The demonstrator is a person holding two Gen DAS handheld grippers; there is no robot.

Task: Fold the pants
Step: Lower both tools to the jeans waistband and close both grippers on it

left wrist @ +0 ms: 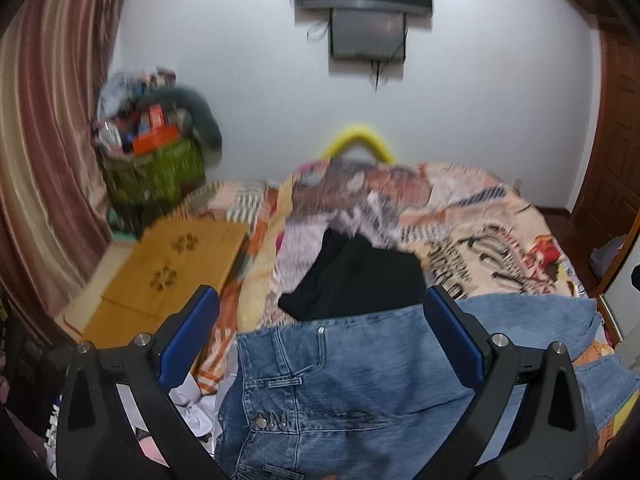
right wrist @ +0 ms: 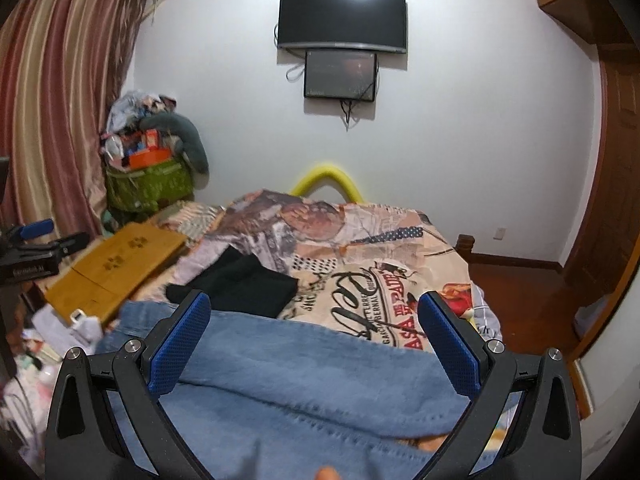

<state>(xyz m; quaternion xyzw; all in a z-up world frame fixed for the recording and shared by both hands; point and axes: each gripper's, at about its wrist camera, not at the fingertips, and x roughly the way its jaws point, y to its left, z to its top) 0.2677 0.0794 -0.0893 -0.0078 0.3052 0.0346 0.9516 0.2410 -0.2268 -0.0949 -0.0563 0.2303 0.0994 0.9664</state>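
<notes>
Blue denim pants (left wrist: 352,376) lie on the bed's near end, waistband with metal buttons toward my left gripper (left wrist: 320,300). That gripper is open and hovers over the waist part, its blue pads on either side of the cloth. In the right wrist view the pants' legs (right wrist: 304,380) spread under my right gripper (right wrist: 314,306), which is open and holds nothing. The left gripper (right wrist: 40,240) also shows at that view's left edge.
A folded black garment (left wrist: 356,276) lies on the patterned bedspread (right wrist: 380,240) just beyond the jeans. A wooden lap tray (left wrist: 168,276) lies at the bed's left. A full green basket (right wrist: 148,184) stands by the curtain. A screen (right wrist: 342,20) hangs on the wall.
</notes>
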